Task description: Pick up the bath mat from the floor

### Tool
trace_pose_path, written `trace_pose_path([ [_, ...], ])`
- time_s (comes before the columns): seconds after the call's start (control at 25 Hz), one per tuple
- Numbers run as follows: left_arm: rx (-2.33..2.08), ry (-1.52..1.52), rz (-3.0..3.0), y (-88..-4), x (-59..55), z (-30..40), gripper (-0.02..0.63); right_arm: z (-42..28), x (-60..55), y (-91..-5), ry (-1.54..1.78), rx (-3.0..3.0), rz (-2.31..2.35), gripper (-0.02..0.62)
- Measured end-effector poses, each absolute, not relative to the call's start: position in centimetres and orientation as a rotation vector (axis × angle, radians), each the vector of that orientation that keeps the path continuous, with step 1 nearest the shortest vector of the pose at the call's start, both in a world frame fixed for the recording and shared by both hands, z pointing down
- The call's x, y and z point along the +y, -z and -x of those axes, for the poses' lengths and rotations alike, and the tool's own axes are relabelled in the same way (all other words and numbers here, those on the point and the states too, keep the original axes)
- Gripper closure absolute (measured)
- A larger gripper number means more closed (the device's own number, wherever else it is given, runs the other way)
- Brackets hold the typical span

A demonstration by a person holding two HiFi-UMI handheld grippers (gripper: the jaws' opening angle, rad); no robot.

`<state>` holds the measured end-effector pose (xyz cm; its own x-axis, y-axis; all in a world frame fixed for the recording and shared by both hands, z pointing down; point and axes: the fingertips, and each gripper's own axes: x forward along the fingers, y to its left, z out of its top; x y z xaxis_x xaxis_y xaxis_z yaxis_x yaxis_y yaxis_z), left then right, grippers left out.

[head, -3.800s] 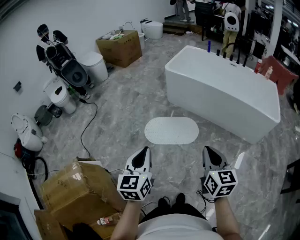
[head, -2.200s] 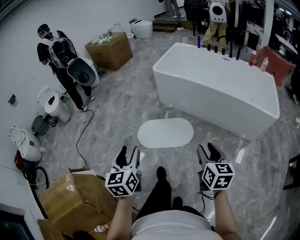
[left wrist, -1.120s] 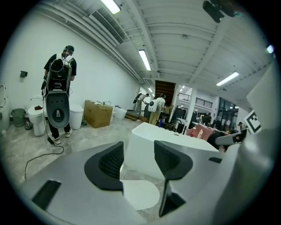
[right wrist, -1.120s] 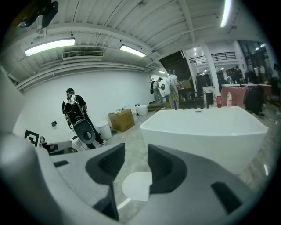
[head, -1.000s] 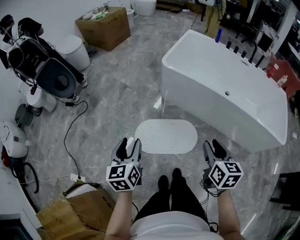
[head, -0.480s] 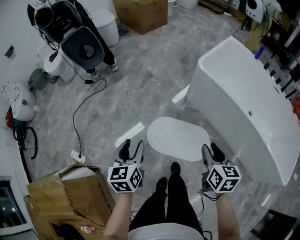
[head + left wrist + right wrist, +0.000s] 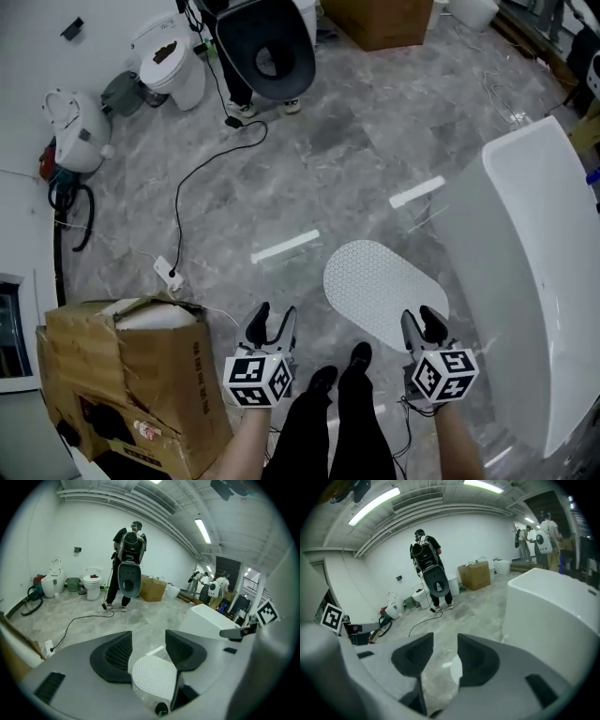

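The bath mat (image 7: 380, 289) is a white, dotted oval lying flat on the grey marble floor beside the bathtub (image 7: 525, 272). My left gripper (image 7: 272, 321) hangs above the floor to the mat's left, open; its jaws have just been opening, with nothing between them. In the left gripper view the mat (image 7: 151, 676) shows through the gap of the left gripper (image 7: 147, 649), farther off on the floor. My right gripper (image 7: 422, 321) is open over the mat's near right end. In the right gripper view only a sliver of mat (image 7: 455, 668) shows past the right gripper (image 7: 440, 656).
A cardboard box (image 7: 122, 375) stands close at the left. A black cable and power strip (image 7: 170, 274) lie on the floor ahead. A person carrying equipment (image 7: 262, 42) stands at the back, near toilets (image 7: 171, 49). My feet (image 7: 342, 361) stand at the mat's near edge.
Both grippers have come down and closer to the mat. The head view has swung, so the bathtub now sits at the far right and the box nearer at the left.
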<state>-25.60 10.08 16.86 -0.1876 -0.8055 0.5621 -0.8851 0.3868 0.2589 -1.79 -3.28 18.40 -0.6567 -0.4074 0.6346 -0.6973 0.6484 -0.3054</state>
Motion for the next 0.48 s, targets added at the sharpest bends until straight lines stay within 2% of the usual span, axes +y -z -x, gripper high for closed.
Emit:
trace_pose_path([
  [0.48, -2.006, -0.160, -1.334, -34.7, 9.7, 26.3, 0.371, 7.3, -4.0, -37.0, -0.711, -2.329, -0.648, 0.437],
])
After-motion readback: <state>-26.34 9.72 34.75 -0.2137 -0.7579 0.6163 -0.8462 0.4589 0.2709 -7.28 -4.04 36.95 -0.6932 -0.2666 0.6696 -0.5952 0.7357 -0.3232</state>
